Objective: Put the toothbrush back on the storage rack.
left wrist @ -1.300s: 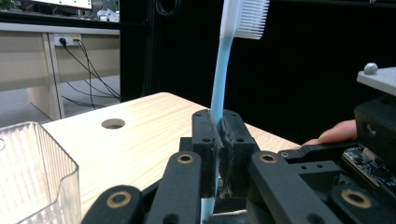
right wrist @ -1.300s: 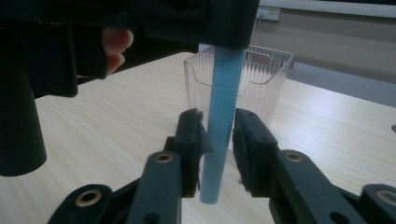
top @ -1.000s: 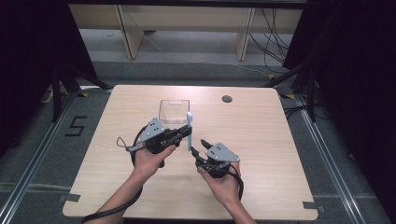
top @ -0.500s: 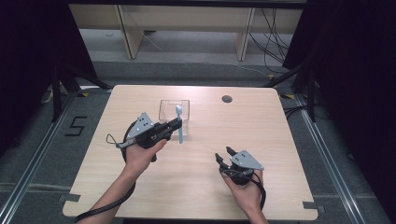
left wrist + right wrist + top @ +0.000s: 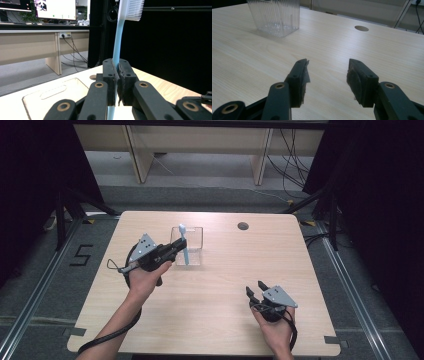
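The left gripper [image 5: 176,247], jaws clamped on the blue toothbrush [image 5: 183,245], holds it upright, bristle head uppermost, just at the near rim of the clear ribbed container [image 5: 194,251], while the right gripper [image 5: 256,291] rests wide apart, empty, near the worktop's [image 5: 300,270] front edge.

This looks like a lab or test room. A plain wooden table [image 5: 215,285] stands inside a dark metal frame [image 5: 325,195], with black curtains [image 5: 380,195] at 3 o'clock and 9 o'clock. At 12 o'clock, loose cables [image 5: 290,150] hang under a long desk [image 5: 200,135]. The grey floor has a number 5 [image 5: 81,255] taped on it at 9 o'clock. Computer screens [image 5: 55,8] glow on a desk in the left gripper view.
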Motion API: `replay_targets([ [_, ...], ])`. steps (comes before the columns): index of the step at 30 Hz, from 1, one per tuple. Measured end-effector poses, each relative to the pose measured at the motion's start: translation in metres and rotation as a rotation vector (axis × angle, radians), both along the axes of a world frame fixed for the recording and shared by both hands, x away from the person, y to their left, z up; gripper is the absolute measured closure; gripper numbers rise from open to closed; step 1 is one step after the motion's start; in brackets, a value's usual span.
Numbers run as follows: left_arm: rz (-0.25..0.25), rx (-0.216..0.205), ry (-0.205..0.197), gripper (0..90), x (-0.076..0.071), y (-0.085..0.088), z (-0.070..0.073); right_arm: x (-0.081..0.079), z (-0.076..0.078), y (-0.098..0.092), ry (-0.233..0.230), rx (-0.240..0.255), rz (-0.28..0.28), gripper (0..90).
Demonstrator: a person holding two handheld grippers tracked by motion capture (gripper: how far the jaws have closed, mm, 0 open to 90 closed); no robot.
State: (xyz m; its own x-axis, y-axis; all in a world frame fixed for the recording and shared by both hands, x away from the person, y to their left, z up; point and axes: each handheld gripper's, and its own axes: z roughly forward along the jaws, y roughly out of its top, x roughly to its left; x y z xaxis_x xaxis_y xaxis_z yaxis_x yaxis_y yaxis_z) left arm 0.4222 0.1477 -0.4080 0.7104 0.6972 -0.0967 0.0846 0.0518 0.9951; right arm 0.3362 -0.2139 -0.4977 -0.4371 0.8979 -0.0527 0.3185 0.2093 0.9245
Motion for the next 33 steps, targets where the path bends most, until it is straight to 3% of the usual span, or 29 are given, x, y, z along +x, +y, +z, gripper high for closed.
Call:
replay_targets([
  [2, 0.005, -0.001, -0.006, 84.8, 0.001, 0.001, 0.002, -0.002, 0.000, -0.001, -0.007, 0.005, -0.025, 51.0],
  [3, 0.009, -0.004, -0.009, 84.8, 0.001, 0.002, 0.002, -0.001, 0.000, -0.004, -0.018, -0.016, -0.011, 51.1],
  [4, 0.011, -0.005, -0.009, 84.8, 0.001, 0.002, 0.003, -0.003, -0.001, -0.003, -0.008, 0.002, -0.030, 51.1],
  [7, 0.015, 0.000, -0.019, 84.8, 0.002, 0.004, 0.006, -0.003, -0.003, -0.008, -0.021, -0.017, -0.025, 51.1],
  [8, 0.016, 0.002, -0.024, 84.8, 0.003, 0.004, 0.006, -0.004, -0.005, -0.007, -0.013, 0.021, -0.037, 51.2],
  [9, 0.021, 0.002, -0.025, 84.8, 0.003, 0.006, 0.007, -0.003, -0.005, -0.009, -0.023, -0.003, -0.028, 51.2],
  [13, 0.032, -0.007, -0.032, 84.8, 0.006, 0.009, 0.009, -0.007, -0.006, -0.010, 0.001, 0.019, -0.052, 51.0],
  [15, 0.037, -0.008, -0.034, 84.8, 0.008, 0.012, 0.009, -0.005, -0.006, -0.013, -0.022, -0.004, -0.045, 50.9],
  [19, 0.047, -0.015, -0.039, 84.8, 0.011, 0.015, 0.011, -0.007, -0.008, -0.012, -0.003, 0.020, -0.053, 50.7],
  [22, 0.053, -0.018, -0.043, 84.8, 0.013, 0.016, 0.014, -0.006, -0.008, -0.014, -0.032, -0.006, -0.046, 50.5],
  [23, 0.053, -0.023, -0.049, 84.8, 0.014, 0.016, 0.015, -0.008, -0.008, -0.012, -0.005, 0.023, -0.057, 50.5],
  [26, 0.059, -0.024, -0.050, 84.8, 0.015, 0.017, 0.018, -0.008, -0.009, -0.012, -0.008, 0.022, -0.058, 50.3],
  [28, 0.062, -0.025, -0.055, 84.8, 0.016, 0.017, 0.020, -0.009, -0.009, -0.010, 0.013, 0.046, -0.074, 50.1],
  [33, 0.064, -0.034, -0.060, 84.8, 0.020, 0.018, 0.023, -0.008, -0.010, -0.012, -0.005, 0.020, -0.058, 49.9],
])
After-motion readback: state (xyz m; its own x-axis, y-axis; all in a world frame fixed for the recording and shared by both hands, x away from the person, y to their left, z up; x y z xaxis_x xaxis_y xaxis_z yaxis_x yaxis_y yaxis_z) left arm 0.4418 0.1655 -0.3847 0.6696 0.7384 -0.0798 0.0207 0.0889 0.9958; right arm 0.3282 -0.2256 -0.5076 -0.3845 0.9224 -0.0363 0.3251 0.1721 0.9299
